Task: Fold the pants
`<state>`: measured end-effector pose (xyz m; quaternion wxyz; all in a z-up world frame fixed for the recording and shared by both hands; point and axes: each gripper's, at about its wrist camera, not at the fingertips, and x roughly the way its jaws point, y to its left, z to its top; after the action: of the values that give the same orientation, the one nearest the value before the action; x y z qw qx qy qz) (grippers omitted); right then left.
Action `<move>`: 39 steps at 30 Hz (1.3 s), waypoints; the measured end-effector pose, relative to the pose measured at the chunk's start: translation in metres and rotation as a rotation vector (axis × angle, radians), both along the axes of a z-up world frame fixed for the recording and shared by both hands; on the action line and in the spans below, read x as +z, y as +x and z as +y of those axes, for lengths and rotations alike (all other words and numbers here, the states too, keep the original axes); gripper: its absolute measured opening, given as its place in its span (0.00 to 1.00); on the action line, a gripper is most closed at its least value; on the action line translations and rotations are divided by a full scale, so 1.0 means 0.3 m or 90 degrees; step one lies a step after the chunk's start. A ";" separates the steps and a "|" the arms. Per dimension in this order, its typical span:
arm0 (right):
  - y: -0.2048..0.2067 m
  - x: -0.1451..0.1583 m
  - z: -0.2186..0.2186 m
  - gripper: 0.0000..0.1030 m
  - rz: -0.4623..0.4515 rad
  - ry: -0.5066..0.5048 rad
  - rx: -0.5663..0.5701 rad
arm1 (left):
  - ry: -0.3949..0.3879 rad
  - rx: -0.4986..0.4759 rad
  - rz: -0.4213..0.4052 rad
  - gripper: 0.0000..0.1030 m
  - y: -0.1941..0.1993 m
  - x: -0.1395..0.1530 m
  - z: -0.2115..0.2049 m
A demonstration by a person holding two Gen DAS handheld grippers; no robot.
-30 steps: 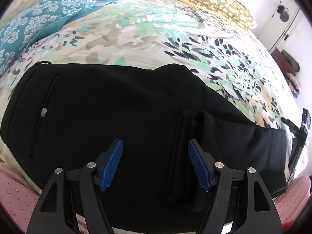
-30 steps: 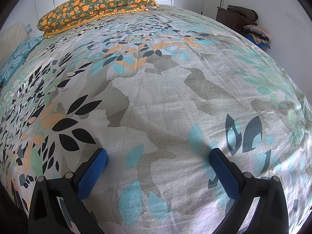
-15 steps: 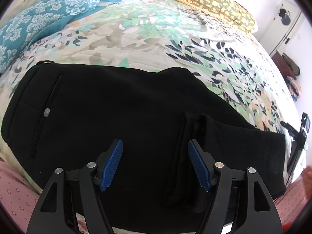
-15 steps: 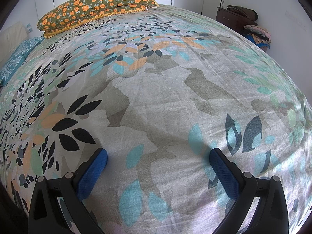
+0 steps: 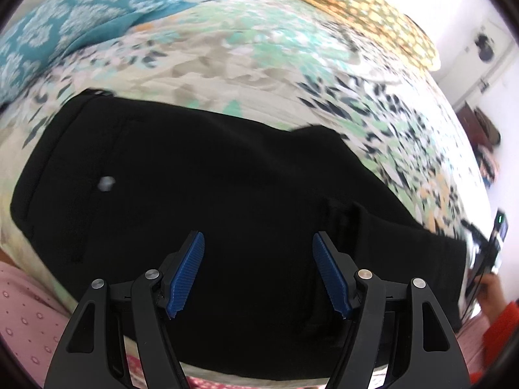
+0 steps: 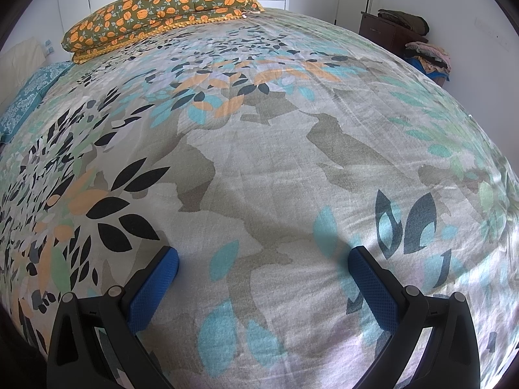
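Bedroom, white walls; work surface is a bed under a leaf-print bedspread.

Left wrist view: black pants lie flat on the near part of the bedspread, waistband end to the left with a small pale button showing, legs running off to the right. A hem edge lies doubled over the seat area near centre-right, so one lengthwise or crosswise fold looks made; judged partly done, at least one more fold left. Picture is motion-blurred. Left gripper hangs over the middle of the pants, jaws parted wide, nothing between the blue pads; contact with the cloth cannot be told. Teal patterned pillow top left, orange-flowered pillow top right, both well apart from the pants. At the right edge, a hand with a red sleeve beside a dark device.

Right wrist view: right gripper jaws wide apart, empty, over bare bedspread; no pants in sight here. A dark cabinet with stacked clothes stands by the far wall. Nothing blocks the fold area.
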<state>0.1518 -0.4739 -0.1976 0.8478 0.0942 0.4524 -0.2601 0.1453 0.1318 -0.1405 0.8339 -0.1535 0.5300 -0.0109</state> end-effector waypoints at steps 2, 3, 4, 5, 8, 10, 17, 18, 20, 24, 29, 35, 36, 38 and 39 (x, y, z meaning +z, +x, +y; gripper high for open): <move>0.002 0.005 -0.002 1.00 0.007 0.008 0.003 | -0.014 0.019 0.005 0.70 0.024 0.015 0.069; 0.004 0.010 -0.004 1.00 0.021 0.017 0.017 | -0.016 0.027 0.005 0.70 0.042 0.028 0.109; 0.005 0.015 -0.009 1.00 0.033 0.028 0.032 | -0.013 0.032 0.008 0.70 0.064 0.041 0.154; 0.003 0.025 -0.016 1.00 0.040 0.047 0.039 | -0.002 0.038 0.017 0.70 0.097 0.056 0.219; -0.047 0.101 0.015 0.94 0.012 0.062 0.052 | 0.019 0.063 0.027 0.86 0.166 0.061 0.393; -0.103 0.196 0.091 0.93 -0.031 0.034 0.086 | 0.019 0.076 0.058 0.86 0.207 0.016 0.485; -0.310 0.455 0.361 0.98 -0.197 0.105 0.183 | -0.026 0.011 0.150 1.00 0.262 -0.177 0.551; -0.326 0.463 0.389 0.99 -0.213 0.130 0.192 | -0.045 0.016 0.148 1.00 0.256 -0.188 0.563; -0.344 0.455 0.441 1.00 -0.230 0.172 0.204 | -0.078 0.027 0.148 0.92 0.238 -0.189 0.576; -0.338 0.381 0.522 1.00 -0.221 0.240 0.235 | -0.080 0.048 0.142 0.28 0.193 -0.128 0.563; -0.332 0.337 0.594 1.00 -0.200 0.272 0.289 | -0.140 0.035 0.062 0.21 0.114 0.135 0.443; -0.359 0.386 0.574 1.00 -0.251 0.267 0.303 | -0.210 -0.081 -0.009 0.19 0.058 0.430 0.039; -0.365 0.392 0.562 1.00 -0.260 0.269 0.297 | -0.213 -0.104 -0.010 0.19 0.065 0.443 -0.052; -0.385 0.406 0.538 1.00 -0.277 0.270 0.289 | -0.206 -0.159 -0.004 0.17 0.075 0.424 -0.267; -0.394 0.412 0.528 1.00 -0.283 0.268 0.285 | -0.198 -0.183 0.002 0.13 0.079 0.396 -0.355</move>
<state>0.0336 -0.3157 -0.0741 0.9233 0.2190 0.3102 0.0572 0.1690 0.0254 -0.0216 0.7892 -0.2029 0.5398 -0.2111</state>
